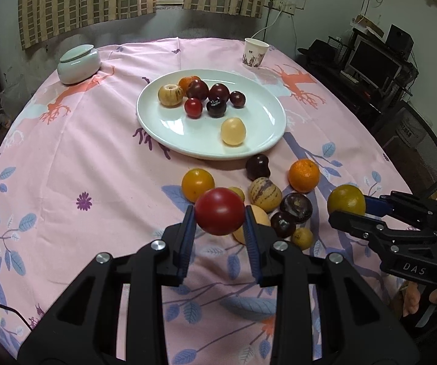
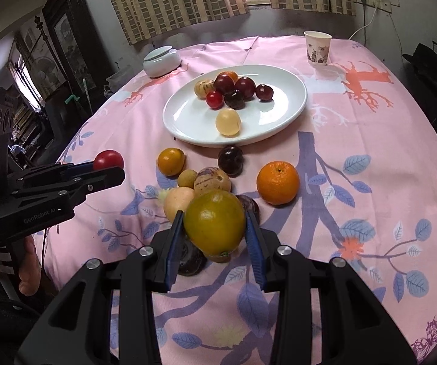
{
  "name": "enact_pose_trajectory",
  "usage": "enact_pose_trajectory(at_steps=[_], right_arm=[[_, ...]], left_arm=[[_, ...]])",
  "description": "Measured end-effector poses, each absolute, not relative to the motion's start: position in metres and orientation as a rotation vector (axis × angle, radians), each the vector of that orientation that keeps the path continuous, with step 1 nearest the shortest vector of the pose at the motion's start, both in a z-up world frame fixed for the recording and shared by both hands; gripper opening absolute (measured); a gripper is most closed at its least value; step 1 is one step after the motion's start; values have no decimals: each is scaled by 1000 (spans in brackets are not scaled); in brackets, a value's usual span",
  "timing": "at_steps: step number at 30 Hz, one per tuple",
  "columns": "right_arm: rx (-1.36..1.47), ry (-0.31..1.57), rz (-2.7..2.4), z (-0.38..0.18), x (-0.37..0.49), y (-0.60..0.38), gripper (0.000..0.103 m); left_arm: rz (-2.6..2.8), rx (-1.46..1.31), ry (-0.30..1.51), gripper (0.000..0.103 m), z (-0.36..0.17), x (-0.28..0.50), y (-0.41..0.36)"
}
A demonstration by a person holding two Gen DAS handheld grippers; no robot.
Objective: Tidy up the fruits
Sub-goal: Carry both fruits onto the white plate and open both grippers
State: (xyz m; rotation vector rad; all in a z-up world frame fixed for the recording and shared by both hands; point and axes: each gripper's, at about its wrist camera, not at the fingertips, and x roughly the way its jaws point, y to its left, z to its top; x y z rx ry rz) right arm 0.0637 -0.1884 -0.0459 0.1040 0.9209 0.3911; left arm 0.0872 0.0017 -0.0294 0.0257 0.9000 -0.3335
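fruits [image 2: 188, 261] half hidden behind tool [image 2: 215, 228]

Both my grippers are angled down over the worktop right now. Left gripper [image 1: 220, 216] is clamped on a red fruit [image 1: 219, 211], pads tight on both sides. Right gripper [image 2: 215, 228] is squeezing a yellow-green fruit [image 2: 215, 222] the same way. My left hand [image 2: 25, 270] is wrapped round its handle.

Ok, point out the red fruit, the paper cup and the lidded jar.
Red fruit [image 1: 219, 211]: left wrist view, middle of its front.
Paper cup [image 2: 318, 49]: right wrist view, its printed side.
Lidded jar [image 1: 78, 66]: left wrist view, its pale body.
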Motion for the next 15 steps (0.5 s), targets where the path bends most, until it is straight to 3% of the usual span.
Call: enact_pose_trajectory(at_steps=[6, 15], right_arm=[[19, 899, 400, -33, 107, -170, 39], [16, 940, 362, -39, 224, -157, 39]], left_arm=[[-295, 42, 900, 31, -16, 143, 8], [-230, -9, 972, 32, -36, 248, 8]])
